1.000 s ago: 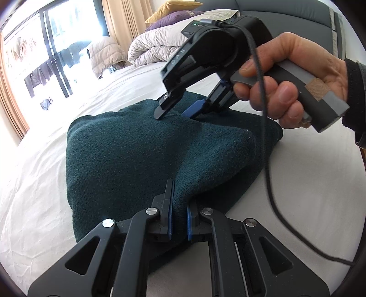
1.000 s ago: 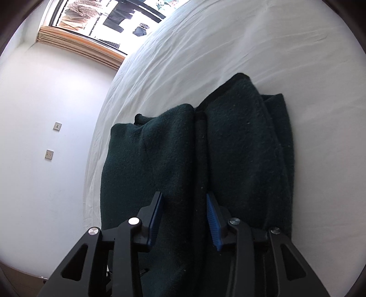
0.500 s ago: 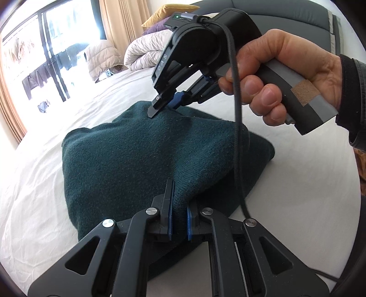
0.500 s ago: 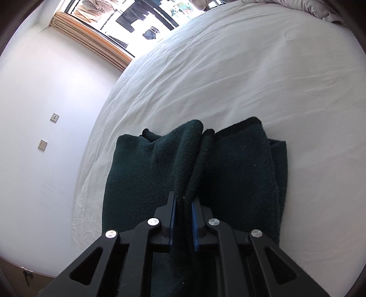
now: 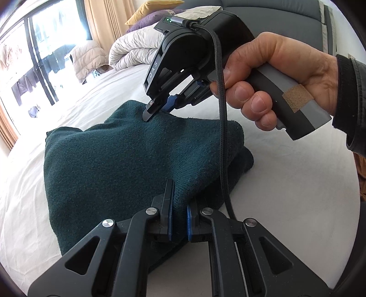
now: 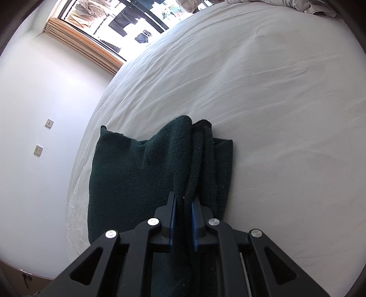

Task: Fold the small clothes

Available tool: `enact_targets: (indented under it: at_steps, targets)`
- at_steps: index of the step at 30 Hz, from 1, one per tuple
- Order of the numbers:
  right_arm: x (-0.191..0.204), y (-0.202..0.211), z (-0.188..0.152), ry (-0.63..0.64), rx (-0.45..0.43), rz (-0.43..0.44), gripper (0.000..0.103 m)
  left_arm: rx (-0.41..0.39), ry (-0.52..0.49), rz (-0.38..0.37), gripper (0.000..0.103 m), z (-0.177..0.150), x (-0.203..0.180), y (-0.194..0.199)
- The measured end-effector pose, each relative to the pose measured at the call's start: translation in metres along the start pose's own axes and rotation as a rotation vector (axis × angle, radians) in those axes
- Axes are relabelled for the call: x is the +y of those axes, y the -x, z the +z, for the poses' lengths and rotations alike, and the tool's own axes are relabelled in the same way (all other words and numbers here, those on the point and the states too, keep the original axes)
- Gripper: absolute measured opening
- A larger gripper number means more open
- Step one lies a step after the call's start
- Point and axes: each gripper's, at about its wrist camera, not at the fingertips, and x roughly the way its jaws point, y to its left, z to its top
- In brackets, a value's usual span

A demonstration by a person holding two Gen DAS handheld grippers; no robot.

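Note:
A dark green knitted garment (image 5: 119,164) lies partly folded on the white bed sheet (image 5: 286,201). My left gripper (image 5: 178,217) is shut on its near edge. My right gripper (image 5: 160,109), held in a hand, is shut on the far edge and lifts it off the bed. In the right wrist view the right gripper (image 6: 183,212) pinches a bunched ridge of the garment (image 6: 128,173), which hangs down toward the sheet (image 6: 274,114). The right gripper's black cable (image 5: 223,137) hangs across the garment.
A rolled duvet (image 5: 135,52) and pillows (image 5: 157,6) lie at the bed's far end by a dark headboard (image 5: 286,20). A window with curtains (image 5: 41,64) is at the left. A white wall with switches (image 6: 43,137) borders the bed.
My right gripper closed on the garment's far edge and lifted it, bunching the cloth into a raised ridge. My left gripper kept its hold on the near edge.

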Motion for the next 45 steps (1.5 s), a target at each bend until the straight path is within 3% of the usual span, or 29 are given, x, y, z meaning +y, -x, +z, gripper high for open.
enact_targets:
  at_steps: [12, 16, 19, 23, 26, 28, 33, 34, 35, 36, 45]
  targets:
    - [-0.011, -0.008, -0.012, -0.025, -0.035, -0.014, 0.011, -0.002, -0.013, -0.03, 0.008, -0.003, 0.009, 0.001]
    - [-0.019, -0.007, -0.017, -0.065, -0.064, 0.046, 0.012, -0.041, 0.044, -0.064, 0.012, -0.01, 0.028, 0.027]
    - [-0.019, 0.004, -0.021, -0.109, -0.063, 0.058, 0.021, -0.094, 0.092, -0.085, 0.016, -0.021, 0.054, 0.056]
    - [0.012, 0.038, -0.034, -0.017, -0.142, -0.082, 0.031, -0.134, 0.202, -0.02, 0.016, -0.015, 0.11, 0.067]
    - [0.044, 0.051, -0.048, 0.051, -0.157, 0.007, 0.031, -0.097, 0.283, -0.001, 0.016, -0.002, 0.149, 0.049]
    - [0.066, 0.045, -0.059, 0.118, -0.123, 0.036, 0.031, -0.067, 0.308, -0.005, 0.016, 0.002, 0.161, 0.033]
    - [0.069, 0.011, -0.091, 0.177, -0.002, -0.05, 0.024, 0.006, 0.252, -0.008, 0.016, -0.01, 0.138, 0.005]
    - [0.061, 0.009, -0.094, 0.156, 0.001, -0.056, 0.02, 0.014, 0.243, -0.004, 0.016, -0.013, 0.134, 0.001]
    - [0.054, 0.01, -0.096, 0.133, -0.007, -0.058, 0.006, 0.017, 0.238, -0.007, 0.016, -0.017, 0.129, -0.001]
    - [0.048, 0.013, -0.099, 0.116, -0.019, -0.067, 0.0, 0.024, 0.237, -0.012, 0.016, -0.021, 0.124, -0.003]
    - [0.022, 0.02, -0.111, 0.092, -0.063, -0.085, 0.0, 0.029, 0.177, 0.009, 0.016, -0.041, 0.093, 0.002]
